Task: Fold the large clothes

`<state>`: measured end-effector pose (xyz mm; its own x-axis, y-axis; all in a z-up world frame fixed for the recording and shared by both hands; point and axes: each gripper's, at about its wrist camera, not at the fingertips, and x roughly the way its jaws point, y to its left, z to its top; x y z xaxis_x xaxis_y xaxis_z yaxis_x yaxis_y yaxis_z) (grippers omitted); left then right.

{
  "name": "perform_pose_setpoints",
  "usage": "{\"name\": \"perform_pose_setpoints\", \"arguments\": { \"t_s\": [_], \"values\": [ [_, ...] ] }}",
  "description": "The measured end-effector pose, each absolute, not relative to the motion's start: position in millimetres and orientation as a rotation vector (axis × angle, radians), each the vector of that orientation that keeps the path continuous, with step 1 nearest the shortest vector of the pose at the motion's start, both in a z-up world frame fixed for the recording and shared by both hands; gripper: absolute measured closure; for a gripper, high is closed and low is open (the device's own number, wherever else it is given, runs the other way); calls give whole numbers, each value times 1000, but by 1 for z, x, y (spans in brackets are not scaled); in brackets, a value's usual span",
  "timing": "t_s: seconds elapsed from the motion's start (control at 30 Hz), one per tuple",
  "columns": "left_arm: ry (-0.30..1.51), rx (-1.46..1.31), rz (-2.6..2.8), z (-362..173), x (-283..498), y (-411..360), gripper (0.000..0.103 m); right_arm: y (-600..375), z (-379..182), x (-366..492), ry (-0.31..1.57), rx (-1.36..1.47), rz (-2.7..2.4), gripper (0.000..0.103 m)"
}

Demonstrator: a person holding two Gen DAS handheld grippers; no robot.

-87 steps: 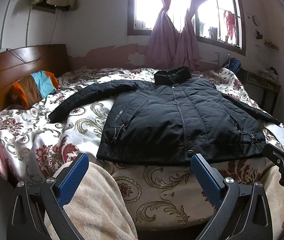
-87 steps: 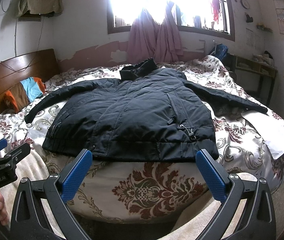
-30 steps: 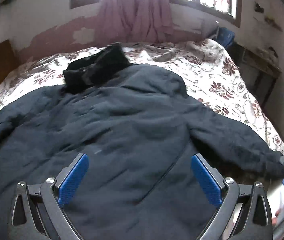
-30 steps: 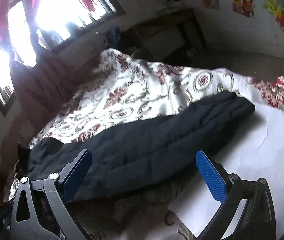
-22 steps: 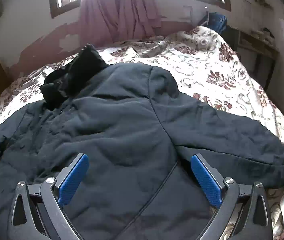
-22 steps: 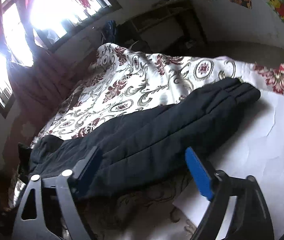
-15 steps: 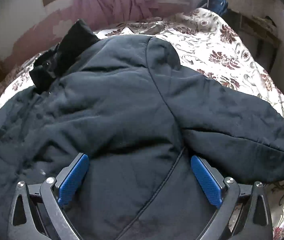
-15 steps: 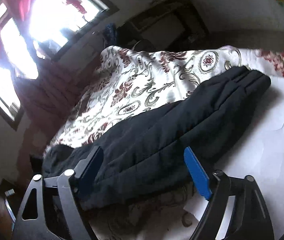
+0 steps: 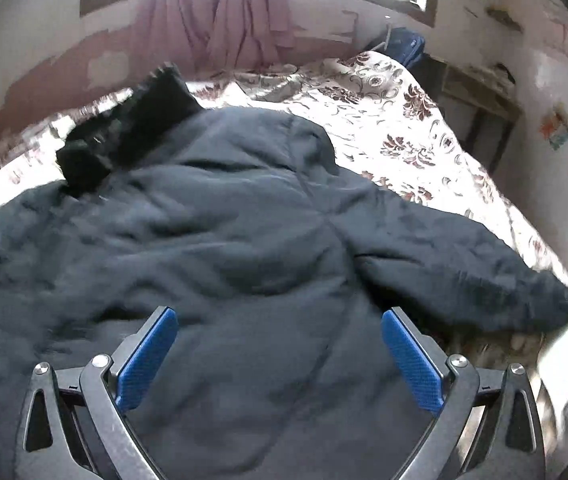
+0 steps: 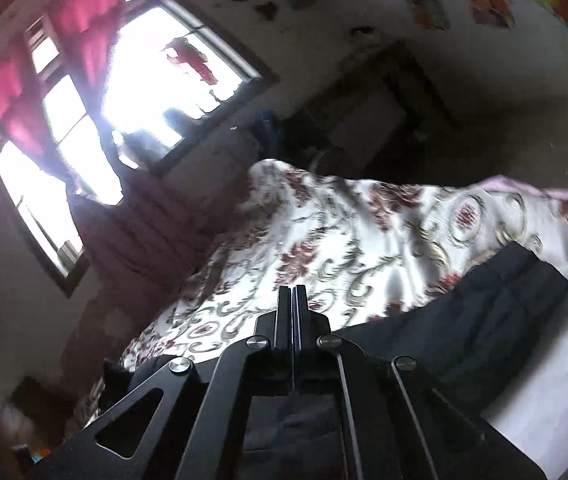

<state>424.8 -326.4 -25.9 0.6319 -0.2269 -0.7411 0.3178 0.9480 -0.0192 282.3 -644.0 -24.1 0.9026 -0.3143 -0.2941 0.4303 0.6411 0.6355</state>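
A large black padded jacket (image 9: 223,248) lies spread flat on the bed, collar (image 9: 123,136) toward the window. Its right sleeve (image 9: 464,268) stretches out to the right bed edge. My left gripper (image 9: 279,344) is open and hovers just above the jacket's lower body, near the sleeve's root. In the right wrist view the sleeve (image 10: 484,328) lies along the bed edge with its cuff at the right. My right gripper (image 10: 292,300) has its fingers pressed together above the sleeve; no cloth shows between the tips.
The bed has a floral cover (image 9: 396,120) and a white sheet (image 10: 556,380) under the cuff. A window with pink curtains (image 9: 219,20) is behind the bed. A dark table (image 9: 480,92) stands by the right wall.
My right gripper has closed from open to fully shut and tilted upward over the sleeve. My left gripper stayed open and pulled back slightly over the jacket body.
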Motion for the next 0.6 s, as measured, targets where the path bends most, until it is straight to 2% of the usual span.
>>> {"name": "perform_pose_setpoints", "arguments": {
  "t_s": [0.13, 0.17, 0.2, 0.27, 0.4, 0.57, 0.6],
  "values": [
    [855, 127, -292, -14, 421, -291, 1, -635, -40, 289, 264, 886, -477, 99],
    [857, 122, -282, -14, 422, -283, 1, -635, -48, 288, 287, 937, -495, 88],
    [859, 115, -270, -16, 423, -277, 1, -634, -60, 284, 316, 1018, -522, 62],
    [871, 101, -255, -22, 429, -272, 1, -635, -79, 277, 333, 1128, -556, 31],
    [882, 38, -270, -30, 440, -279, 1, -639, -103, 267, 331, 1271, -590, 31],
    [867, 4, -293, -31, 459, -317, 1, -647, -115, 285, 387, 1275, -540, 31],
    [865, 1, -299, -32, 462, -324, 1, -649, -116, 288, 395, 1269, -535, 34]
  ]
}}
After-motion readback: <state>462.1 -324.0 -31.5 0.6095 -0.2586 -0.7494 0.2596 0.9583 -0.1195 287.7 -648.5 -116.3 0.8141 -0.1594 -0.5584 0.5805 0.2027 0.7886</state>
